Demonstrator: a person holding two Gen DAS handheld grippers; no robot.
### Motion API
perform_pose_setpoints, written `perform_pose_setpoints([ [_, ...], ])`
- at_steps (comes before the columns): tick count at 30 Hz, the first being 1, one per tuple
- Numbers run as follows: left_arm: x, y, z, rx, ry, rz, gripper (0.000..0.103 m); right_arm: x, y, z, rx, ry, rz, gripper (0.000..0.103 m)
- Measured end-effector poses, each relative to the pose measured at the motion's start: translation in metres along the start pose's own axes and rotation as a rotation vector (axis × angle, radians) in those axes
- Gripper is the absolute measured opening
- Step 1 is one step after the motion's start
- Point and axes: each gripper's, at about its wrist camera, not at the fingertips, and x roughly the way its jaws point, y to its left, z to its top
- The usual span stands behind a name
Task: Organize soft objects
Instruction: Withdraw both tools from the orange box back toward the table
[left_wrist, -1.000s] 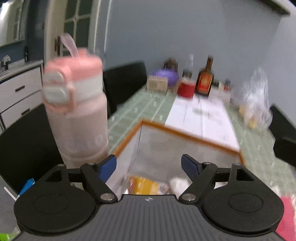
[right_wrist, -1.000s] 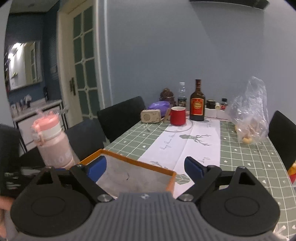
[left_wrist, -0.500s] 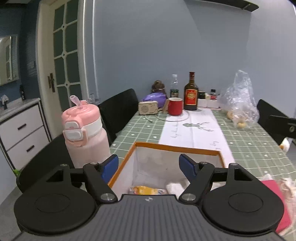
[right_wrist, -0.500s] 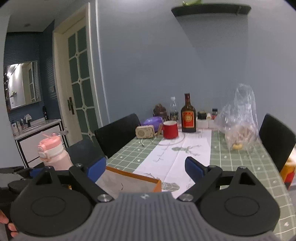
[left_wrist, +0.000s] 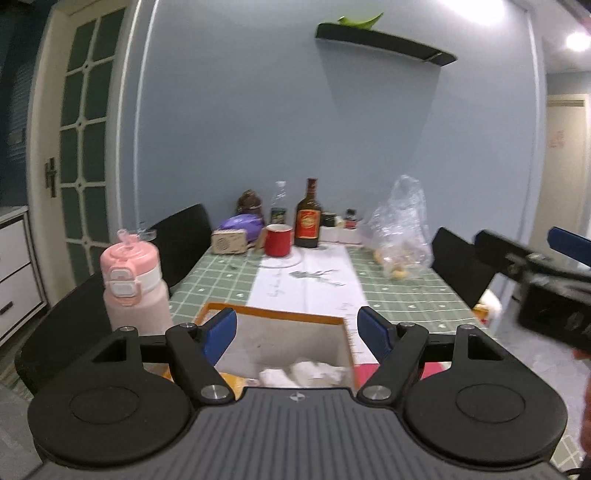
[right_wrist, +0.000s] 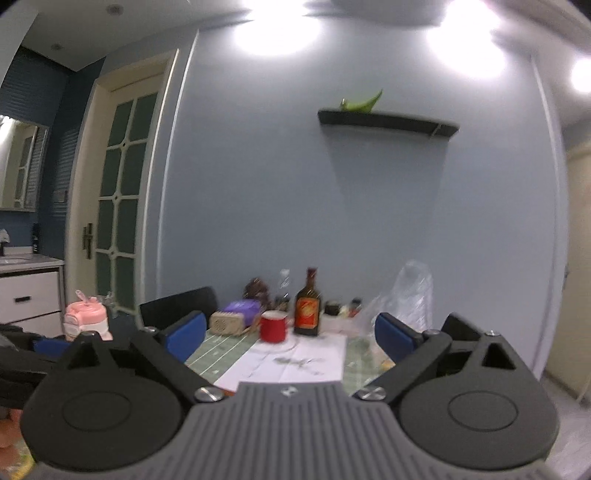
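An orange-rimmed fabric box (left_wrist: 275, 315) stands at the near end of the table. Inside it lie a white crumpled soft item (left_wrist: 306, 371) and a yellow item (left_wrist: 232, 380), partly hidden by my left gripper's body. My left gripper (left_wrist: 297, 334) is open and empty, raised above and behind the box. My right gripper (right_wrist: 291, 339) is open and empty, held high and pointed at the far wall; its blue pads also show in the left wrist view (left_wrist: 569, 245). A red soft item (left_wrist: 367, 369) lies right of the box.
A pink water bottle (left_wrist: 133, 280) stands left of the box. At the table's far end are a red mug (left_wrist: 277, 240), a brown liquor bottle (left_wrist: 308, 218), a small radio (left_wrist: 229, 242) and a plastic bag (left_wrist: 400, 229). Black chairs (left_wrist: 179, 240) flank the table.
Both grippers have lifted and tilted upward, away from the box. The views now show more wall and ceiling. Both stay open and empty.
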Motion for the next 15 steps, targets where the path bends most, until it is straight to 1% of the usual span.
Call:
perform_pose_setpoints([
  [2, -0.008, -0.009, -0.001, 0.01, -0.014, -0.026, 0.086, -0.009, -0.006, -0.003, -0.006, -0.026, -0.016, 0.098],
  [3, -0.011, -0.013, -0.002, 0.02, -0.019, -0.031, 0.086, -0.012, -0.014, -0.004, 0.007, -0.023, 0.004, 0.098],
  [5, -0.017, -0.021, -0.005, 0.033, -0.042, -0.053, 0.088, -0.017, -0.035, -0.006, 0.037, -0.001, 0.084, 0.098],
  [6, -0.019, -0.025, -0.006, 0.034, -0.044, -0.065, 0.088, -0.02, -0.047, -0.007, 0.065, 0.005, 0.106, 0.098],
  [7, -0.02, -0.028, -0.007, 0.03, -0.043, -0.078, 0.088, -0.023, -0.06, -0.01, 0.1, 0.006, 0.108, 0.098],
  [9, -0.023, -0.036, -0.008, 0.022, -0.043, -0.107, 0.088, -0.028, -0.082, -0.015, 0.143, 0.003, 0.101, 0.098],
  [11, -0.025, -0.042, -0.008, 0.018, -0.018, -0.152, 0.088, -0.033, -0.102, -0.022, 0.181, -0.002, 0.092, 0.098],
  [13, -0.024, -0.046, -0.009, -0.008, 0.007, -0.212, 0.088, -0.036, -0.121, -0.029, 0.216, 0.004, 0.067, 0.098],
  [15, -0.025, -0.051, -0.011, -0.019, 0.011, -0.238, 0.088, -0.037, -0.134, -0.036, 0.24, 0.003, 0.039, 0.099],
])
